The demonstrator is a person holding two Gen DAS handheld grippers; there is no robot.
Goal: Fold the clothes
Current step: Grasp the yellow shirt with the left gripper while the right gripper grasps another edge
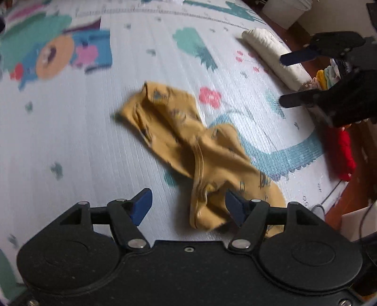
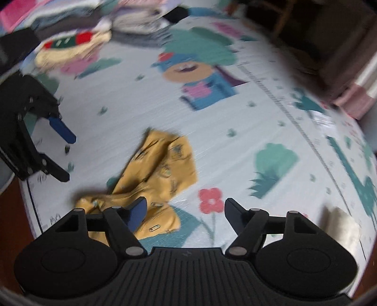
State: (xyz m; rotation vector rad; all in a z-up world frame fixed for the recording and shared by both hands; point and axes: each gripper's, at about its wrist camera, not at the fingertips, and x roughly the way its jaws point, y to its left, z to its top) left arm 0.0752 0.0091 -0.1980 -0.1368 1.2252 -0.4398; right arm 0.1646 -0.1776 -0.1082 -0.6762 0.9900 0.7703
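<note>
A mustard-yellow printed garment (image 1: 188, 141) lies crumpled on a cartoon-patterned play mat (image 1: 70, 141). My left gripper (image 1: 187, 195) stands open just above the garment's near end. That bunched end sits between the fingers, close to the right finger, and neither pad presses on it. At the right of the same view my right gripper (image 1: 286, 78) hangs open over the mat's edge. In the right wrist view the garment (image 2: 165, 164) lies ahead. My right gripper (image 2: 186, 204) is open, its left finger over the cloth's near corner and bare mat between the fingers. The left gripper (image 2: 69, 157) shows open at the left.
A folded white cloth (image 1: 275, 56) lies by the mat's right edge, with a red item (image 1: 344, 153) and a bundle of coloured items beside it on the wooden floor. Stacks of folded clothes (image 2: 77, 47) line the far end of the mat. A white bucket (image 1: 285, 11) stands beyond it.
</note>
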